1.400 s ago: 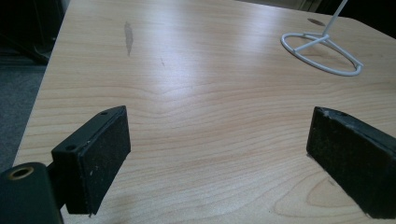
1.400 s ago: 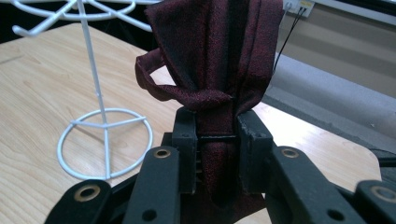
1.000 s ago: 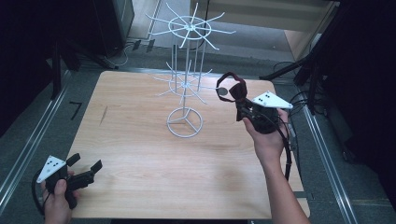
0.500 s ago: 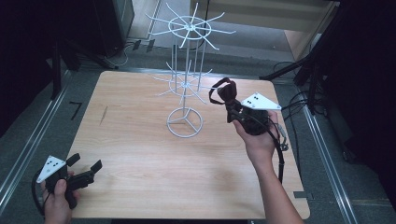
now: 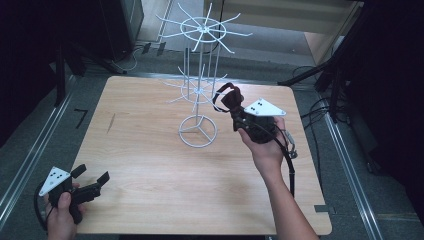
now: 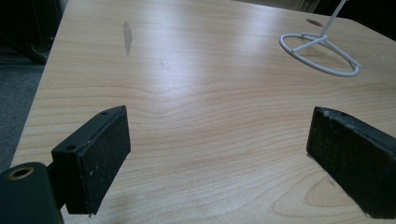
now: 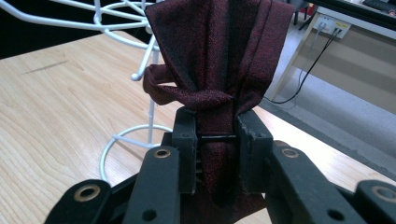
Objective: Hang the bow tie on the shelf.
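Note:
A dark red bow tie (image 7: 215,65) with a black strap loop (image 5: 220,95) is pinched at its knot by my right gripper (image 7: 215,140), which is shut on it. In the high view that gripper (image 5: 235,111) hangs above the table's right half, just right of the white wire rack (image 5: 199,95), close to a lower arm. My left gripper (image 5: 90,176) rests at the table's front left corner. Its jaws stand wide apart over bare wood, with nothing between the pads (image 6: 102,154).
The rack's ring base (image 6: 322,51) stands mid-table, with two tiers of thin hooked arms (image 5: 205,30) above it. The wooden table (image 5: 150,165) sits in a metal frame. Cables (image 5: 320,107) lie on the floor to the right.
My right gripper has carried the bow tie leftward, toward the rack's lower tier. The left gripper has stayed where it was.

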Demonstrator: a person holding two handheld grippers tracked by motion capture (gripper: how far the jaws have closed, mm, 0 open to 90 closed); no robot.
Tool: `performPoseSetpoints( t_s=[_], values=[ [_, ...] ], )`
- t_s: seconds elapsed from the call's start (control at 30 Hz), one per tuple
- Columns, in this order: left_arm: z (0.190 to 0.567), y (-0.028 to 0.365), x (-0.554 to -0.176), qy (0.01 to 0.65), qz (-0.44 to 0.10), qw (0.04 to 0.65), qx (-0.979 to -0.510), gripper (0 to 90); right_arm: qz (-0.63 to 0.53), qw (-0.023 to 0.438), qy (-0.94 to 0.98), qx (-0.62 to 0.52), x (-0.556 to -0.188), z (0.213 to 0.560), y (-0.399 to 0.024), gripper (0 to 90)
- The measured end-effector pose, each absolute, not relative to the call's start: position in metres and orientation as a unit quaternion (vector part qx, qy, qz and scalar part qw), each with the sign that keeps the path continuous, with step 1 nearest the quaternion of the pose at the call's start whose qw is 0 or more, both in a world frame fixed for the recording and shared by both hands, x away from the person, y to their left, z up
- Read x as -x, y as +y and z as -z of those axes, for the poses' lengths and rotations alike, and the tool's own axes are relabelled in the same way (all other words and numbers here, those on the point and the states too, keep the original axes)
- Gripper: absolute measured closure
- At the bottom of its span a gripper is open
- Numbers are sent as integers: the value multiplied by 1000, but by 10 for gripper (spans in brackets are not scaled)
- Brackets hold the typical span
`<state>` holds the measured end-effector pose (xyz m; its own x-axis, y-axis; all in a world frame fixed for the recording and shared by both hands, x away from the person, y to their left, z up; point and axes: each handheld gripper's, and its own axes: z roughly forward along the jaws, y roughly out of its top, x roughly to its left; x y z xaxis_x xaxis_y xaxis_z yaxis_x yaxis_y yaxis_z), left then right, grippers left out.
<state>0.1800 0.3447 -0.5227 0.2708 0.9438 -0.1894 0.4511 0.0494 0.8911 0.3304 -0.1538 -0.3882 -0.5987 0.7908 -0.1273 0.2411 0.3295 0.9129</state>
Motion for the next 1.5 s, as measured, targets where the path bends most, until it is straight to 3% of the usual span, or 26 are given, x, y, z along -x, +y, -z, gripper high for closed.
performPoseSetpoints(
  t_s=[1.5],
  values=[
    [523, 344, -180, 542, -259, 476, -642, 68, -426, 275, 794, -336, -352, 442, -112, 731]
  ],
)
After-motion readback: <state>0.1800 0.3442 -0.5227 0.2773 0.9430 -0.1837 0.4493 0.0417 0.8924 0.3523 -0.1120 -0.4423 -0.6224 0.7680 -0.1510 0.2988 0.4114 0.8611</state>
